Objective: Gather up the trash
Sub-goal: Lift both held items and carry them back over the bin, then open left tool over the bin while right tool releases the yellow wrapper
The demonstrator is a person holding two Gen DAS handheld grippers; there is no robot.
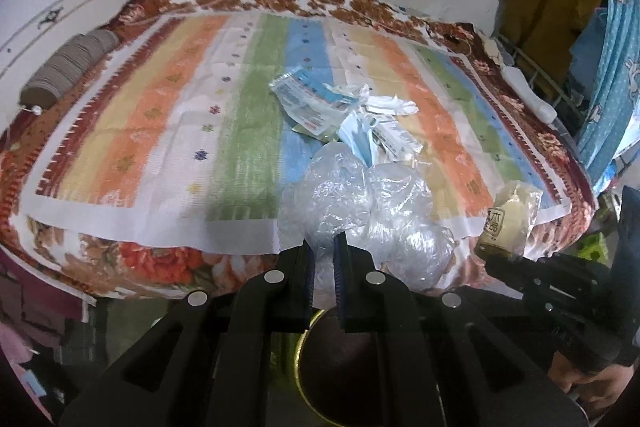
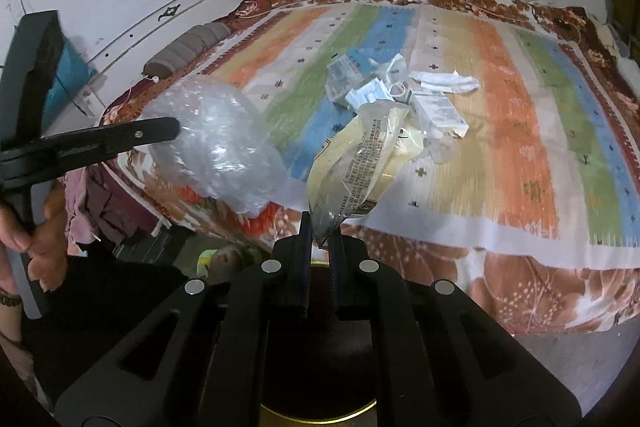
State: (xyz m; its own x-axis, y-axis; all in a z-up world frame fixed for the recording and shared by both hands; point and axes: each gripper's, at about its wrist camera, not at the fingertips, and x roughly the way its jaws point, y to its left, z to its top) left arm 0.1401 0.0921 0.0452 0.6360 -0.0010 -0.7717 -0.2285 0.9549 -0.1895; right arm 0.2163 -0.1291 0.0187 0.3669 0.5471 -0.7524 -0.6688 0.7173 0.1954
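Below, a dark round bin (image 2: 320, 379) sits under both grippers: left gripper (image 1: 323, 247) clamps crumpled clear plastic (image 1: 360, 211), right gripper (image 2: 320, 231) clamps a yellowish wrapper (image 2: 360, 155); wrappers (image 1: 320, 103) litter the striped bedspread (image 1: 160, 131) beyond.

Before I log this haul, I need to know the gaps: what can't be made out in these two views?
- Bin: both views, mostly hidden behind the gripper bodies; contents unseen.
- Yellow wrapper: the right gripper holds it; print too small and blurred to read.
- Bubble wrap in the left gripper: hides the bedspread and part of the litter pile behind it.
- Pile items: too small to identify.
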